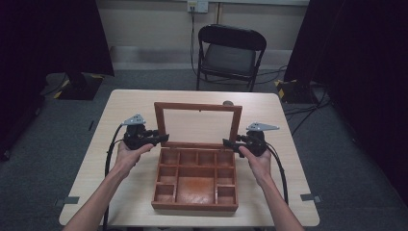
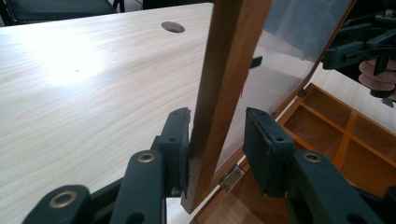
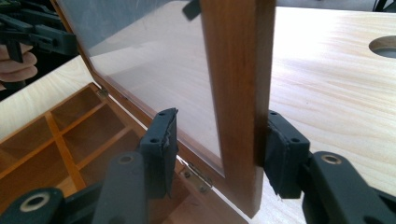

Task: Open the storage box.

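Centrally on the table (image 1: 279, 115) stands a wooden box (image 1: 195, 192), its lid (image 1: 198, 124) raised upright on hinges at the far edge. The lid is a wooden frame around a clear pane; the tabletop shows through it. The box interior is split into small compartments along the back and both sides, around a larger bay at the middle front.

The left gripper (image 1: 161, 138), held in the person's left hand (image 1: 126, 156), straddles the lid's left frame post near its base. In the left gripper view, the outer pad (image 2: 180, 144) lies against the post, while the inner pad (image 2: 261, 149) stands apart from the pane with a clear gap: the jaws are not clamped.

The right gripper (image 1: 229, 143), held in the right hand (image 1: 257, 161), straddles the right frame post at a like height. In the right gripper view, the outer pad (image 3: 280, 154) touches the post's outer face; the inner pad (image 3: 163, 144) sits just off the pane side, a small gap showing. It too is not yet gripping.

A brass hinge (image 2: 232, 177) joins lid and box just below the left jaws. A round grommet (image 2: 173, 27) is set into the tabletop behind the lid. Beyond the table stands a black folding chair (image 1: 231, 55).
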Tool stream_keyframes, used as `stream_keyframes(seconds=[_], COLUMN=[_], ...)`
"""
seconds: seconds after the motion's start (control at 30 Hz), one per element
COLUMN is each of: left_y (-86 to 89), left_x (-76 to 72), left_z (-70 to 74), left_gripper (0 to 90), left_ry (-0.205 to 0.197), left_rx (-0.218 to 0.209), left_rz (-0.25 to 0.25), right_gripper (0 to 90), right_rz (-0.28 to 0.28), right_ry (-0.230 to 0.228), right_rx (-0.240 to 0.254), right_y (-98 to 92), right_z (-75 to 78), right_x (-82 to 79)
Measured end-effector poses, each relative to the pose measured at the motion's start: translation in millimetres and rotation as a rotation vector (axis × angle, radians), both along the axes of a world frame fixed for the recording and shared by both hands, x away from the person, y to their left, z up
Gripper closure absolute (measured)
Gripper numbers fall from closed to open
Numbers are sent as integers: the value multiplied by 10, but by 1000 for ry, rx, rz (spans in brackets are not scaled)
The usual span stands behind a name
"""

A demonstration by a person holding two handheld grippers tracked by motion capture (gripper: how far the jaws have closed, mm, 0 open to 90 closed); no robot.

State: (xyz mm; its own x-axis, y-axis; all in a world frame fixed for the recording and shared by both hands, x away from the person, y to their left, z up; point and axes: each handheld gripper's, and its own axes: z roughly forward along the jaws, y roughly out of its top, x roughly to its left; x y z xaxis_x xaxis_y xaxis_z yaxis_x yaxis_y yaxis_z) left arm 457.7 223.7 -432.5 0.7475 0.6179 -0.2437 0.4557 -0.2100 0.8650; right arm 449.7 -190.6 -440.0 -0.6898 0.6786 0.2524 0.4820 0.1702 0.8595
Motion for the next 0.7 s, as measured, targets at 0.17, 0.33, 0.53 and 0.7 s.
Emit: stream_keyframes(seconds=[0.17, 0.33, 0.53, 0.7], left_y=[6, 3, 7, -7], left_x=[12, 22, 37, 58], left_z=[-24, -51, -73, -90], left_gripper=[618, 636, 636, 637], left_ry=[4, 3, 9, 14], left_rx=[7, 5, 1, 8], left_rz=[5, 17, 21, 31], right_gripper=[509, 507, 513, 551], right_rz=[-10, -15, -22, -41], right_ry=[-2, -5, -5, -1], right_rx=[-7, -2, -3, -22], right_y=[0, 3, 5, 14], right_z=[-11, -20, -30, -42], right_x=[9, 21, 40, 77])
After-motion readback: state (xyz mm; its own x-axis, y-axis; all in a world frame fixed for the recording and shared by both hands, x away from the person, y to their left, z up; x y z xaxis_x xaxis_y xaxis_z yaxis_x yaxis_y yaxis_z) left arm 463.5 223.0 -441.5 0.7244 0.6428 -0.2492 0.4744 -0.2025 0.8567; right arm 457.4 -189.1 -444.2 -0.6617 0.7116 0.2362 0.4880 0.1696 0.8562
